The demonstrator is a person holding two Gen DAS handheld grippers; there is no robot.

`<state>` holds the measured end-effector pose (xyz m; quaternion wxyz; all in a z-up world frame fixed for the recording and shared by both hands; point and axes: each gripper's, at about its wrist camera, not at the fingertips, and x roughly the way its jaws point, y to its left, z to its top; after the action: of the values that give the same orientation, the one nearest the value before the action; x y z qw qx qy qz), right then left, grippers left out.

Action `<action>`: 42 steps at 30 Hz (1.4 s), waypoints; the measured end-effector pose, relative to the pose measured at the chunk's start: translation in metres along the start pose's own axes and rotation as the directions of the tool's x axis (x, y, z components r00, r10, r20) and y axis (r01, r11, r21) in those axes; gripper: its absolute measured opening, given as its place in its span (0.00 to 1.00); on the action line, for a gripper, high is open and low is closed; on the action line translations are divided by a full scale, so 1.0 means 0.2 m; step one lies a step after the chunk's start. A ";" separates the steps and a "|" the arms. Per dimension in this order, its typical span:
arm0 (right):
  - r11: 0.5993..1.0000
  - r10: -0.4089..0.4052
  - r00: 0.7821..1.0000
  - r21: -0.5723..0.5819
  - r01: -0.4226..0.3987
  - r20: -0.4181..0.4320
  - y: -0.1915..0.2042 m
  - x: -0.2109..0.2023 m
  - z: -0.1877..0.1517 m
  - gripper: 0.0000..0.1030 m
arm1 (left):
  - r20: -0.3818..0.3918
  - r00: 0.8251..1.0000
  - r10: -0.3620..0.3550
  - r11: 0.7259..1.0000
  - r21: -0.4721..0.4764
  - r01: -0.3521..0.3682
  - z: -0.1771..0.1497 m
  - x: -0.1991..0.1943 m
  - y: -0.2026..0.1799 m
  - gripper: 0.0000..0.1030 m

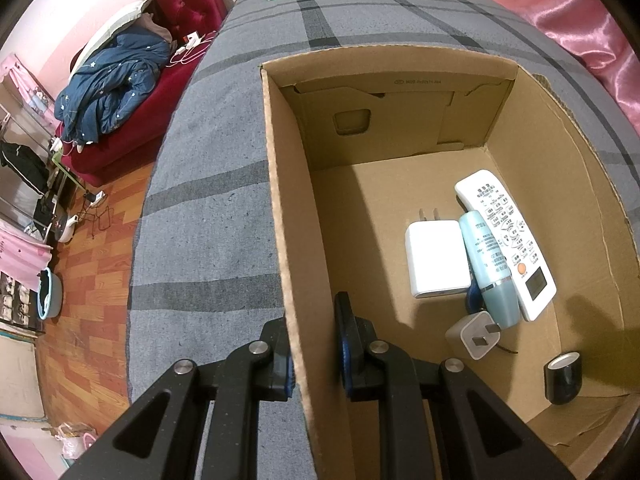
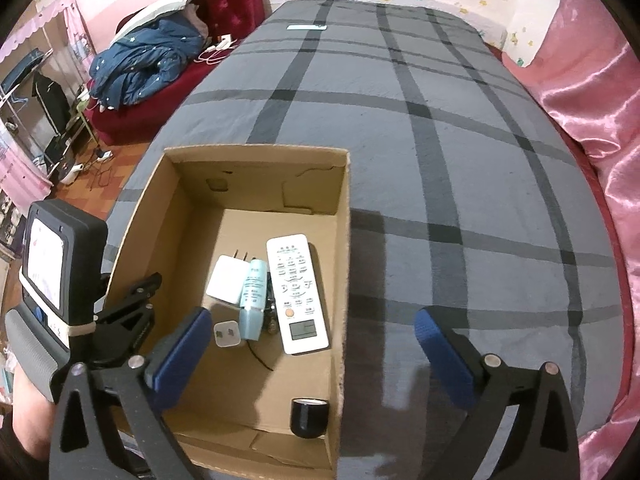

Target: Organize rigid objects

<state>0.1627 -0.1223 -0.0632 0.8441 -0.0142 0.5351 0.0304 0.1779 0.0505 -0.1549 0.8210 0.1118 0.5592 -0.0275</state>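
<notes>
Your left gripper (image 1: 316, 354) pinches the cardboard box (image 2: 342, 240) wall, right gripper (image 2: 312, 354) spread empty; remote (image 2: 296, 292), chargers, tube, black cylinder (image 2: 309, 417) boxed; teal strip (image 2: 306, 27) beyond box left

Box (image 2: 344, 264) on bed (image 2: 460, 160); inside: remote (image 2: 297, 296) right of bottle (image 2: 253, 300), charger (image 2: 228, 282) left, roll (image 2: 309, 417) probably nearest.

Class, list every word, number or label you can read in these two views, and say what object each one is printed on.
Cardboard box, inner back wall: one small printed line, too blurred to quote.
White remote control: button labels and display, too small to read.
Light blue tube: printed text, too small to read.
Nothing here can be quoted reliably.
</notes>
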 end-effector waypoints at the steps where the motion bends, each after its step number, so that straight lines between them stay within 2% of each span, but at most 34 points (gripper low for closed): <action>1: 1.000 0.001 1.000 0.002 -0.001 0.004 -0.01 0.00 0.00 1.00 | 0.000 1.000 0.000 1.000 0.000 0.000 0.00 0.00 0.00 0.18; 6: 1.000 0.002 1.000 0.008 -0.002 0.007 -0.02 -0.01 0.00 1.00 | 0.000 1.000 0.013 1.000 0.002 -0.013 0.00 0.00 -0.01 0.20; 9: 1.000 -0.005 1.000 0.013 0.005 0.006 -0.04 0.00 -0.01 1.00 | 0.000 1.000 0.026 1.000 -0.005 -0.026 0.01 -0.01 0.00 0.26; 11: 1.000 -0.011 1.000 0.013 0.011 -0.001 -0.05 0.01 -0.02 1.00 | 0.009 0.999 0.037 0.999 -0.017 -0.037 0.01 -0.03 0.01 0.53; 12: 1.000 -0.011 1.000 0.016 0.011 -0.004 -0.06 0.01 -0.02 1.00 | 0.012 1.000 0.028 0.999 -0.029 -0.028 0.02 -0.03 0.02 0.59; 14: 1.000 -0.019 1.000 0.020 0.019 -0.002 -0.08 0.02 -0.03 1.00 | 0.016 1.000 0.012 0.999 -0.045 -0.011 0.02 -0.05 0.03 0.78; 16: 0.999 -0.026 1.000 0.023 0.026 0.000 -0.09 0.01 -0.04 1.00 | 0.028 1.000 0.009 0.999 -0.045 -0.007 0.03 -0.08 0.03 0.86; 18: 0.999 -0.024 1.000 0.029 0.024 0.000 -0.11 0.01 -0.04 1.00 | 0.032 0.999 -0.002 0.999 -0.042 0.003 0.03 -0.10 0.02 0.87; 19: 0.999 -0.025 1.000 0.031 0.025 0.003 -0.11 0.01 -0.04 1.00 | 0.032 0.999 -0.005 0.999 -0.041 0.006 0.04 -0.11 0.02 0.91; 20: 0.999 -0.024 1.000 0.032 0.024 0.005 -0.12 0.00 -0.04 1.00 | 0.033 0.999 -0.006 0.999 -0.045 0.007 0.04 -0.12 0.01 1.00; 23: 0.999 -0.019 1.000 0.035 0.018 0.017 -0.13 -0.03 -0.04 1.00 | 0.075 0.997 -0.007 0.998 -0.056 0.011 0.05 -0.19 0.01 1.00; 31: 0.999 -0.010 0.999 0.047 0.008 0.046 -0.16 -0.09 -0.06 1.00 | 0.117 0.993 -0.008 0.998 -0.065 0.015 0.02 -0.38 -0.01 1.00; 36: 0.999 0.002 0.997 0.040 -0.005 0.073 -0.16 -0.16 -0.07 1.00 | 0.162 0.985 -0.053 0.994 -0.082 0.067 -0.01 -0.55 -0.03 1.00; 42: 0.999 0.004 0.994 0.039 -0.009 0.111 -0.18 -0.28 -0.11 1.00 | 0.192 0.980 -0.058 0.994 -0.075 0.073 -0.07 -0.71 -0.08 1.00</action>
<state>0.1218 -0.1621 -0.0214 0.8726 0.0058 0.4879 0.0233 0.1102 0.0268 -0.0316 0.8731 0.0564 0.4824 -0.0421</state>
